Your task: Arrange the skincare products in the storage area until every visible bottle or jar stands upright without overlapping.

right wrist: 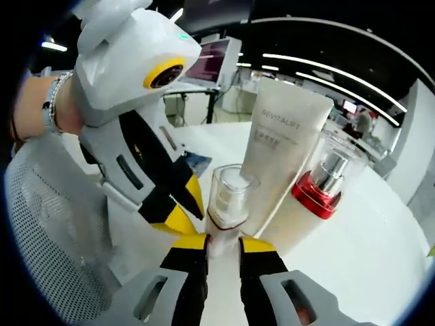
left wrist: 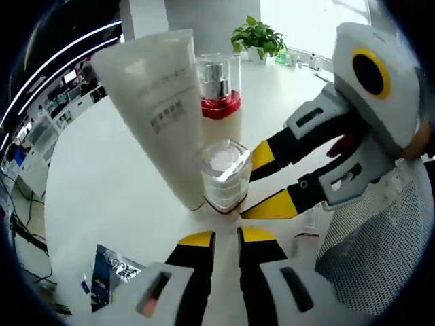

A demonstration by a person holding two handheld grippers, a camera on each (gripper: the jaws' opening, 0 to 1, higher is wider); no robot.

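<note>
On the white counter (left wrist: 102, 190), 3 skincare items crowd together around the small clear bottle (left wrist: 224, 173). Right behind it stands the tall white tube (left wrist: 156, 102), leaning a little, and just beside that tube is the cream bottle with the red collar and silver pump (left wrist: 219, 95). Over to the left tool (left wrist: 225, 238): its yellow tips sit close together just short of the clear bottle's base, gripping nothing. And the right tool (right wrist: 222, 244) has its tips either side of the clear bottle's foot, though whether they actually clamp it I cannot tell. Near the clear bottle, a white mesh basket (right wrist: 47, 231) sits to one side, and a dark blue packet (left wrist: 112, 268) lies flat on the counter.
</note>
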